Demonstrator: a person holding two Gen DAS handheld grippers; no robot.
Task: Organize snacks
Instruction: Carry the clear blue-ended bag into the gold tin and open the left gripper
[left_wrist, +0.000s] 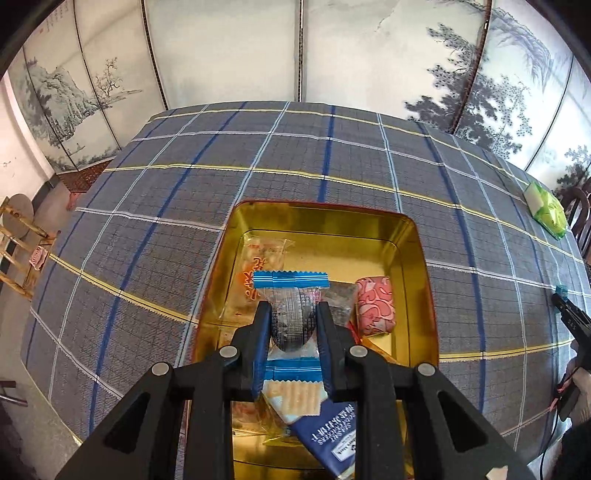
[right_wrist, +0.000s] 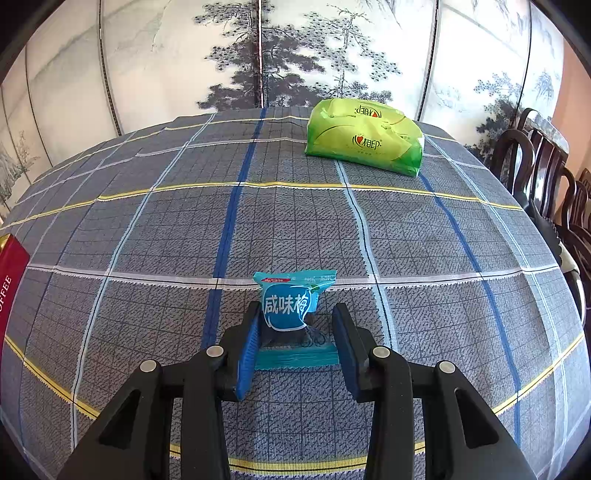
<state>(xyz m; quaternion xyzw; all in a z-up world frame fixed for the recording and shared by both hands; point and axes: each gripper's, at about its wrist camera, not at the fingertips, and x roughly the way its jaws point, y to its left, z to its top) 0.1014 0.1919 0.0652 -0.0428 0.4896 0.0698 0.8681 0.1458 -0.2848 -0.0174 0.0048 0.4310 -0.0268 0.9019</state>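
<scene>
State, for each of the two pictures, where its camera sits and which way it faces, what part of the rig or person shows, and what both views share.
Left wrist: sits on the left gripper, faces down over the gold tin; its fingers pinch a blue-ended clear snack; the right gripper shows at the right edge.
Right wrist: sits on the right gripper, faces across the table; a teal snack packet lies between its fingers.
Shared: the plaid tablecloth, the green tissue pack, the painted screen.

Tin (left_wrist: 421, 258) on table (left_wrist: 184, 236), wrapped snacks (left_wrist: 375, 306) inside, tissue pack (right_wrist: 364, 136) right
</scene>
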